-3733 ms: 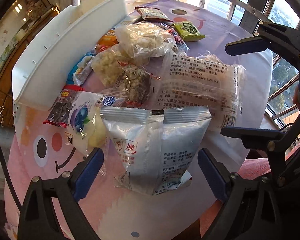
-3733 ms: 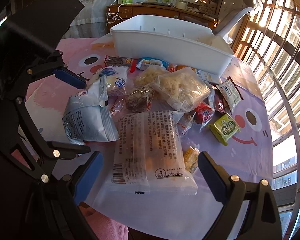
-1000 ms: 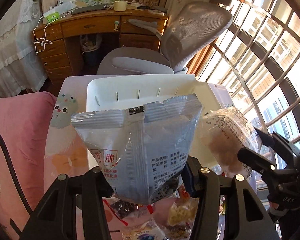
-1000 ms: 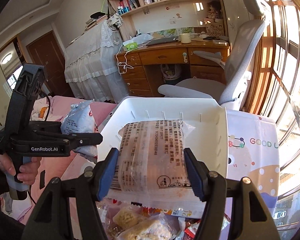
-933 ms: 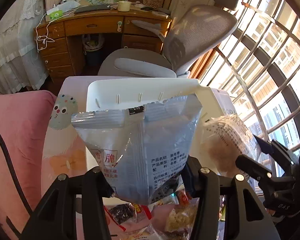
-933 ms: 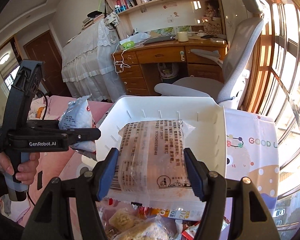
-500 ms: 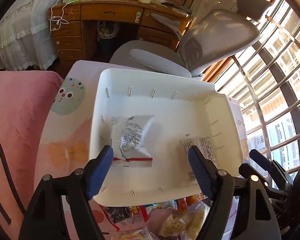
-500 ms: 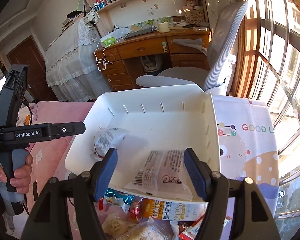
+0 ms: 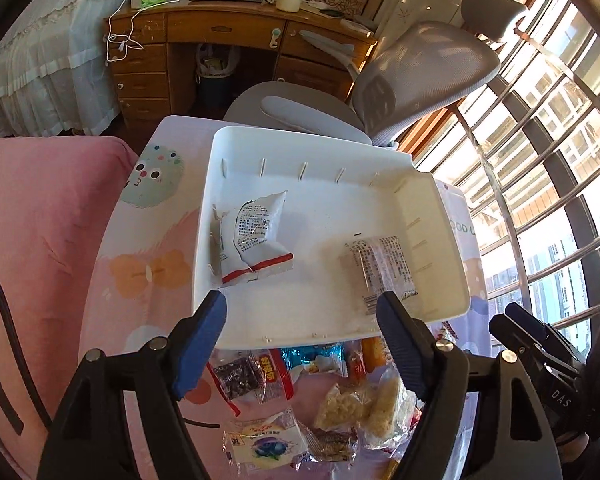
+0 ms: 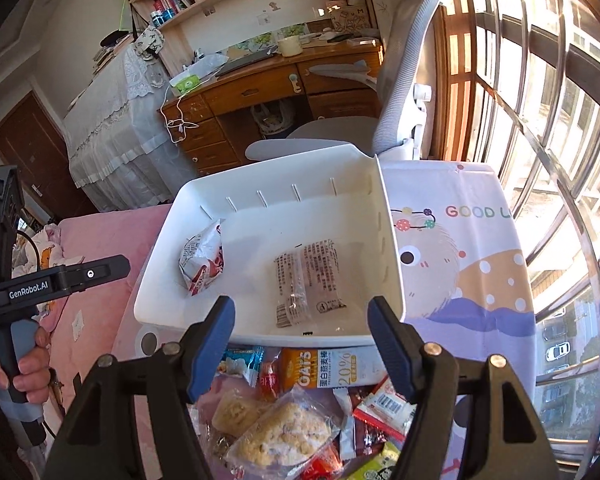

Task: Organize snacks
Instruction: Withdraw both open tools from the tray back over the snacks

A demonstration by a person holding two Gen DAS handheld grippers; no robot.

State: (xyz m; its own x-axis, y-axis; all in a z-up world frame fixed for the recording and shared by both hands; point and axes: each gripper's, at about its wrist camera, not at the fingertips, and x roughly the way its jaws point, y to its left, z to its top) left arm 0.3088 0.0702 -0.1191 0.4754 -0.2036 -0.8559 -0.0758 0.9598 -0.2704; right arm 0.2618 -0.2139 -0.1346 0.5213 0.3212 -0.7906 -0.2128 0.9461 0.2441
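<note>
1. the left tongs (image 9: 300, 320) stand wide with nothing between the pads. their jaws have just been opening, and the silver snack bag (image 9: 252, 244) now lies free in the left part of the white bin (image 9: 432, 208), leaning toward its left wall.
2. the bin sits on the desk (image 10: 460, 248) with its near wall just beyond both pairs of tongs. apart from the two packs, it shows bare floor.
3. the clear long packet (image 10: 310, 280) lies flat in the right part of the bin, well apart from the silver bag.
4. the right tongs (image 10: 300, 320) also stand apart and hold nothing, the packet lying beyond the pads, not between them.
5. step in hand, as i judge it: the drop of the first two packs is done, with both tongs free over the bin's near edge.
6. the loose snack pile (image 10: 276, 432) on the near side of the bin is not yet sorted. the next move likely calls for drawing both tongs toward it, choosing one pack each, and gripping lightly, since the puffed bags look soft and slippery.
</note>
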